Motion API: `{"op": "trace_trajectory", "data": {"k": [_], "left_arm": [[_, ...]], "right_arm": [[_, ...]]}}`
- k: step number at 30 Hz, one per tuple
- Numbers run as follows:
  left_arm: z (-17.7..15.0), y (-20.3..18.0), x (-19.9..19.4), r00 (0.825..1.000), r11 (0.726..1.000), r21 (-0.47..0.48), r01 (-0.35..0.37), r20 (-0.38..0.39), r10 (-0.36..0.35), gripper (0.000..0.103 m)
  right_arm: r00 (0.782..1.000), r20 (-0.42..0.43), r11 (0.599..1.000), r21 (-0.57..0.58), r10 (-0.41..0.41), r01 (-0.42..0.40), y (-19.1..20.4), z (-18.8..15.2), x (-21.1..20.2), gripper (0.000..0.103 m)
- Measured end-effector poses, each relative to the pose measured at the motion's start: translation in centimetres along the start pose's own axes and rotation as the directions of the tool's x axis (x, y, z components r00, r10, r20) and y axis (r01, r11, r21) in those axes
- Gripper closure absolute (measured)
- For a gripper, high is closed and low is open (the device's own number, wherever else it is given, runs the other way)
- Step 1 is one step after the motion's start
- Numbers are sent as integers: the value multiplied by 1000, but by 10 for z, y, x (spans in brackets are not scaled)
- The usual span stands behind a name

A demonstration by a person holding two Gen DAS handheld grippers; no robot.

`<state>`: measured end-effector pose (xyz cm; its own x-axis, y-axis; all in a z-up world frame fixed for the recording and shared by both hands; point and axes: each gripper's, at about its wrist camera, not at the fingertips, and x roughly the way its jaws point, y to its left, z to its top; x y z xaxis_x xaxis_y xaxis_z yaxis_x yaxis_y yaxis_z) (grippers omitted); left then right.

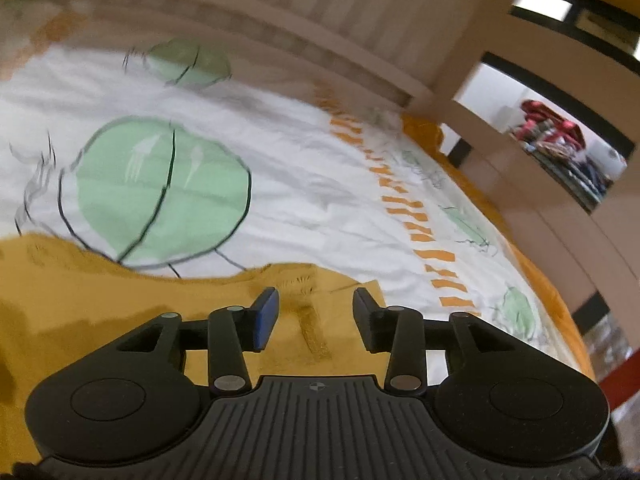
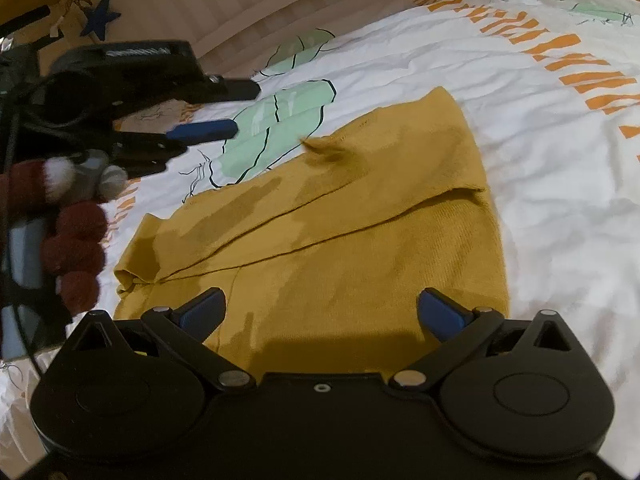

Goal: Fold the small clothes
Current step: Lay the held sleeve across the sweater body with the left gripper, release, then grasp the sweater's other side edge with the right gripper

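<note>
A mustard knit garment [image 2: 360,240] lies partly folded on the bed, one flap laid over its middle and a small tuft [image 2: 320,148] of cloth standing up near its far edge. My right gripper [image 2: 322,308] hangs over the garment's near part, open wide, with nothing between its fingers. My left gripper [image 2: 236,110] comes in from the left, just beyond the garment's far edge and apart from the tuft. In the left wrist view my left gripper [image 1: 316,304] is open above the garment [image 1: 120,320]; its pads touch no cloth.
The white bedsheet [image 2: 540,160] has green cactus prints and orange dashes. A slatted wooden board [image 1: 360,12] runs along the far side. A hand in a fuzzy dark red and white sleeve [image 2: 76,240] holds the left gripper. The bed's edge [image 1: 560,300] drops off at the right.
</note>
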<state>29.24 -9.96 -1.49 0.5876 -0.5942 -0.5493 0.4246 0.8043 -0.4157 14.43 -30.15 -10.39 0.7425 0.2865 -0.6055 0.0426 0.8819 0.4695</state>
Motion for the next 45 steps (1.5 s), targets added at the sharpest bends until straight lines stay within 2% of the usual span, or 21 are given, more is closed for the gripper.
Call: {"op": "trace_trajectory", "data": {"k": [3,8,13,18,21,25,30,33,37,42,44,45], "left_arm": [[-5,0,-20,999,998,53,-33,28,31,54],[-22,18,-44,987,985,67,-157,46,155,52],[-47,59,-66,962,962,11,-275,6,275,51],[-73,96,-76,926,927,-24,-375,-42,374,51],[-84,110,-78,916,916,-40,-400,-52,398,51],[-97,116,-75,906,906,-12,-423,-30,422,51],[-113,112,-71,895,895,26,-445,44,443,48],[-120,116,-73,897,900,7,-436,76,435,47],[-124,127,-76,913,918,-50,-394,98,397,46],[-127,124,-71,906,911,-31,-411,102,411,45],[-127,124,-70,906,911,-29,-411,102,412,44],[-127,125,-70,906,912,-31,-410,102,411,44]], "right_arm": [[1000,0,1000,-6,-3,3,2,2,2,0],[1000,8,999,-34,-7,7,9,9,4,0],[999,30,998,-59,-15,17,13,23,9,0],[998,52,997,-67,-22,25,15,41,21,0],[998,65,997,-76,-27,32,15,50,30,1],[995,81,992,-108,-61,70,15,60,44,1],[993,85,985,-147,-82,94,14,68,60,1],[993,75,981,-164,-93,104,12,72,69,1],[995,42,983,-157,-92,98,7,74,81,12],[995,35,986,-132,-95,99,2,74,92,19],[994,32,986,-134,-100,103,2,75,94,28],[994,31,985,-138,-104,107,4,76,95,38]]}}
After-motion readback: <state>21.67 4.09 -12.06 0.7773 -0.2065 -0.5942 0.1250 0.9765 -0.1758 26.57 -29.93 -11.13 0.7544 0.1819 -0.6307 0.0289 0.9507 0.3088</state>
